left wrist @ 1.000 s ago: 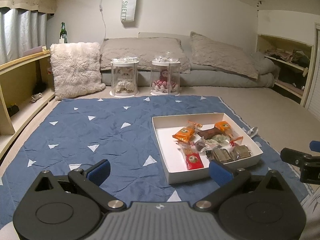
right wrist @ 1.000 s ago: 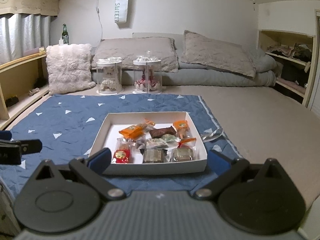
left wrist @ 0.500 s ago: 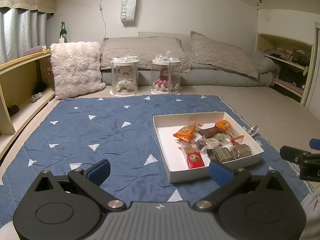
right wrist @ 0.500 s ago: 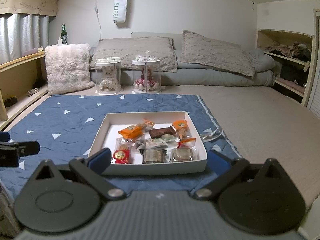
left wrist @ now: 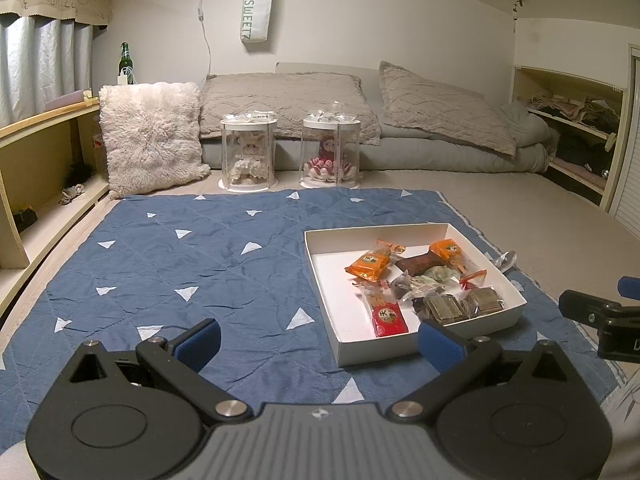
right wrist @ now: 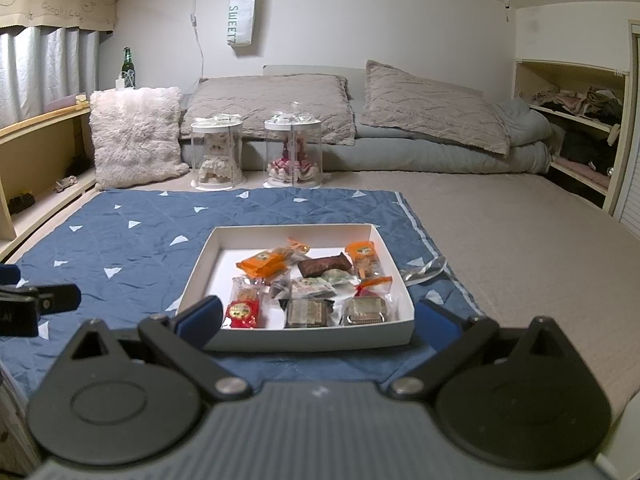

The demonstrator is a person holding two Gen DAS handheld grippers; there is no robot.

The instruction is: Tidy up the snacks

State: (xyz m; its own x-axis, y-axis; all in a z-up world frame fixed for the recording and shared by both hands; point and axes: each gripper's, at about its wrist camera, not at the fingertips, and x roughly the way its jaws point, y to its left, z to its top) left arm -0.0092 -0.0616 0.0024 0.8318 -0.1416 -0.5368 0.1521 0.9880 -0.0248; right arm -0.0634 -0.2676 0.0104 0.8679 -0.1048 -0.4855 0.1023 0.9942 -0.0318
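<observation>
Both of our grippers, left (left wrist: 320, 346) and right (right wrist: 318, 320), hover with jaws spread wide and empty, just short of the white box (right wrist: 200, 268) of snacks (right wrist: 308, 280) on the blue mat (left wrist: 180, 264) (wall bag (right wrist: 241, 14) reads "SWEETZ").

Left claw (left wrist: 318, 344) & right claw (right wrist: 318, 320) both level, side by side, jaws spread wide, nothing held.

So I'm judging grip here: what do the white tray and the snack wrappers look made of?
The white tray looks like matte cardboard: thin, straight folded walls with no shine. The snack wrappers look like glossy plastic film, crinkled, partly see-through and catching highlights, so probably slippery.
</observation>
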